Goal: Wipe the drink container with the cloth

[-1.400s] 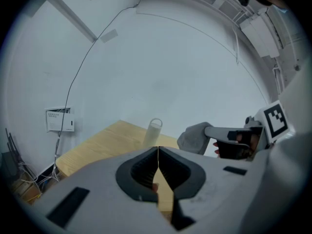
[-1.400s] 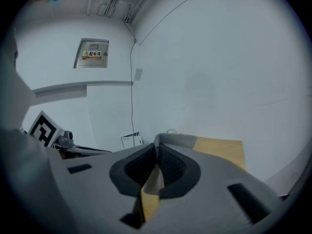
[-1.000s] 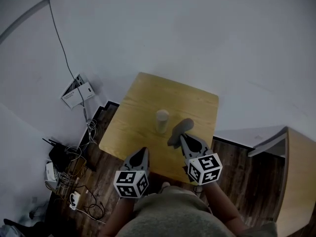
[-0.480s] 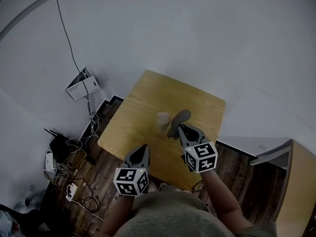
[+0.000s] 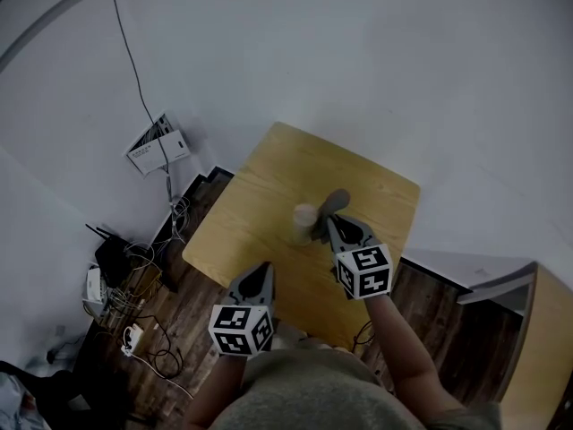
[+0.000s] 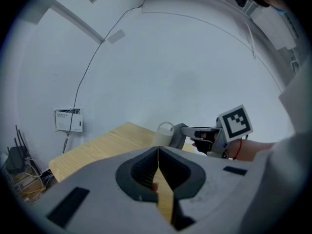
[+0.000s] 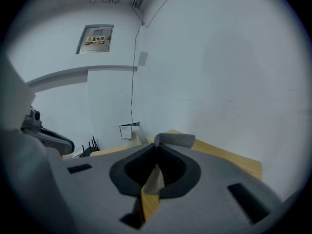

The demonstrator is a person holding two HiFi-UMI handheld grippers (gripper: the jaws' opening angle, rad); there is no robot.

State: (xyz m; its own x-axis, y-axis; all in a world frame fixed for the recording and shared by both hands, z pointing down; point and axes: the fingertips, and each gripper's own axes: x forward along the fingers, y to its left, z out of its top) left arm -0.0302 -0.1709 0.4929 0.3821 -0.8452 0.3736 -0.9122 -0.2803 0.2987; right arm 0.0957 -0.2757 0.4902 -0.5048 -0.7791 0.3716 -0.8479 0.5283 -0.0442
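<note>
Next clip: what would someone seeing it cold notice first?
A pale cup stands alone mid-way across a small wooden table. The right gripper is shut on a grey cloth held right beside the cup; whether they touch is unclear. The left gripper hangs shut and empty by the table's near edge.

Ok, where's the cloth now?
Head view, middle of the table: the cloth is clamped in the right gripper, just right of the cup.

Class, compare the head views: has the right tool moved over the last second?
Yes. The right tool, shut on the cloth, has advanced farther across the table, closing in beside the cup.
</note>
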